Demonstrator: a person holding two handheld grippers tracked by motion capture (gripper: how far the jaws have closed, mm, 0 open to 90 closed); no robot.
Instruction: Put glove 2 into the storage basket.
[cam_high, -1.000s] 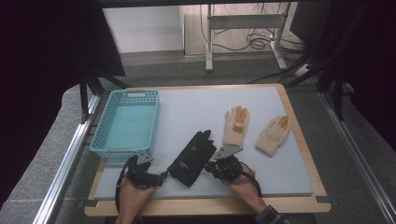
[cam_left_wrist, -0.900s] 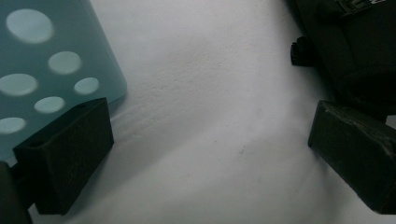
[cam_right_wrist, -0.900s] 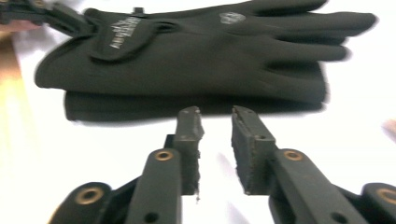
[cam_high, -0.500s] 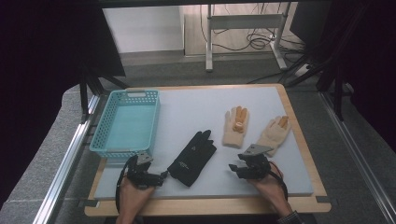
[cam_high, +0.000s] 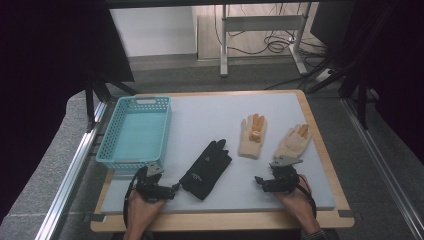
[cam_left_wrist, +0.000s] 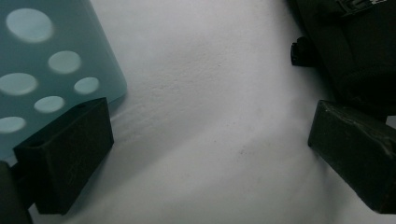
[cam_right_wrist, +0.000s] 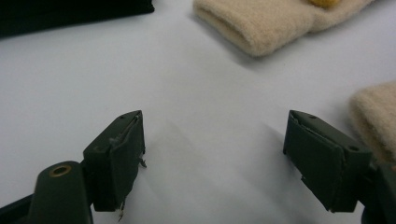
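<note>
A black glove (cam_high: 205, 167) lies flat on the white mat (cam_high: 210, 120), between my two grippers. Two beige gloves lie to its right, one with orange fingertips (cam_high: 252, 136) and one further right (cam_high: 292, 141). My left gripper (cam_high: 167, 189) rests near the front edge, left of the black glove, jaws open over bare mat (cam_left_wrist: 210, 126). My right gripper (cam_high: 265, 181) sits just in front of the beige gloves. Its jaws (cam_right_wrist: 215, 126) have just been opening and stand wide with nothing between them. A beige cuff (cam_right_wrist: 266, 23) lies ahead of them.
A teal plastic basket (cam_high: 135, 131) stands on the mat at the left; its corner (cam_left_wrist: 42, 70) is close to my left jaw. The wooden board's front edge (cam_high: 225, 220) runs just behind both hands. Metal rails flank the table.
My right gripper has moved to the right, away from the black glove's edge, to a spot in front of the beige gloves, and its jaws have opened. The left gripper stayed put.
</note>
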